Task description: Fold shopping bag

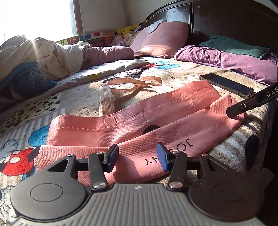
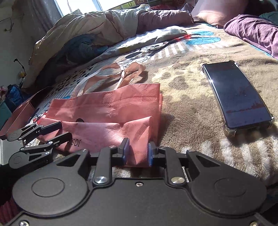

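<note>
The pink shopping bag (image 2: 111,111) lies half-folded on the blanket (image 2: 182,97). The right gripper (image 2: 137,151) pinches its corner fold; the left gripper (image 1: 137,156) gapes empty over the printed edge (phone (image 2: 238,99) beyond the right jaws).

Harsh window (image 1: 34,15) glare, fisheye-warped edges

Both wrist cameras sit low and close over the bed (image 1: 173,73), facing its headboard end; both show the pink bag (image 1: 139,121) and phone (image 2: 238,97).
</note>
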The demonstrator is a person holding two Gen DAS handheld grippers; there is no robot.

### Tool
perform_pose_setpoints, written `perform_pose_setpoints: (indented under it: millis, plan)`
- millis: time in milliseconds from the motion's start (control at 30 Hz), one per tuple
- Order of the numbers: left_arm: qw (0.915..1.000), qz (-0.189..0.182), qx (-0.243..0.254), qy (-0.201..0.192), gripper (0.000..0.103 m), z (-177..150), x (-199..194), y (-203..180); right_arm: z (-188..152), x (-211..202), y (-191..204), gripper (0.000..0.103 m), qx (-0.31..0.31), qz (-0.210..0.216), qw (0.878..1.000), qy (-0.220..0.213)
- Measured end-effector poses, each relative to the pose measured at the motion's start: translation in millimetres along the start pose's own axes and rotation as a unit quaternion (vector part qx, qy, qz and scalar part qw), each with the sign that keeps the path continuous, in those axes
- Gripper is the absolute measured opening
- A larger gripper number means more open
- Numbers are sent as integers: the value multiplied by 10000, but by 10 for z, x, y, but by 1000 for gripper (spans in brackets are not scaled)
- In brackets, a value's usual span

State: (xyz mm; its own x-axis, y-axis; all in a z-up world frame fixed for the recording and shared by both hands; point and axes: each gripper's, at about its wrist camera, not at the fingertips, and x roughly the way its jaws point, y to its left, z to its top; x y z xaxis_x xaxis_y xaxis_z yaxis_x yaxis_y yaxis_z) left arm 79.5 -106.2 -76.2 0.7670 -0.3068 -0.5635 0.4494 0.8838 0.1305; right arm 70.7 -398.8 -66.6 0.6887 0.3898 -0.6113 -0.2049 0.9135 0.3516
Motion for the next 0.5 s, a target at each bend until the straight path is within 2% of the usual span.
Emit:
perform_pose_setpoints:
  millis: [100, 133, 167, 267, 333, 367, 433, 500]
  plan:
    - [9999, -115, -20, -14, 47, -25, 13, 44, -27, -57, 65, 24, -248, -203, 9994, -137]
    - [9999, -145, -49, -41, 47, -41, 12, 59, -44, -94, 127, 40, -460, -497, 9974, -257]
    - [9998, -170, -72, -67, 47, -56, 10, 71, -55, -144, 194, 42, -661, -798, 9936, -443]
    - [9998, -100, -144, -115, 47, -87, 2, 46, -74, -331, 365, 40, -1100, -1244, 9790, -1182]
    - [9997, -46, -201, -90, 47, -70, 0, 23, -116, -449, 634, 39, -1778, -1357, 9589, -1744]
    - [9997, -13, -227, -70, 47, -60, -1, 10, -140, -436, 777, 38, -2096, -1155, 9535, -1833]
    - [9997, 5, -255, -27, 47, -49, -5, 5, -174, -223, 988, 36, -2575, -786, 9515, -1491]
    - [9994, -35, -341, 19, 47, -45, -21, 29, -208, 99, 1064, 34, -2573, -573, 9594, -1000]
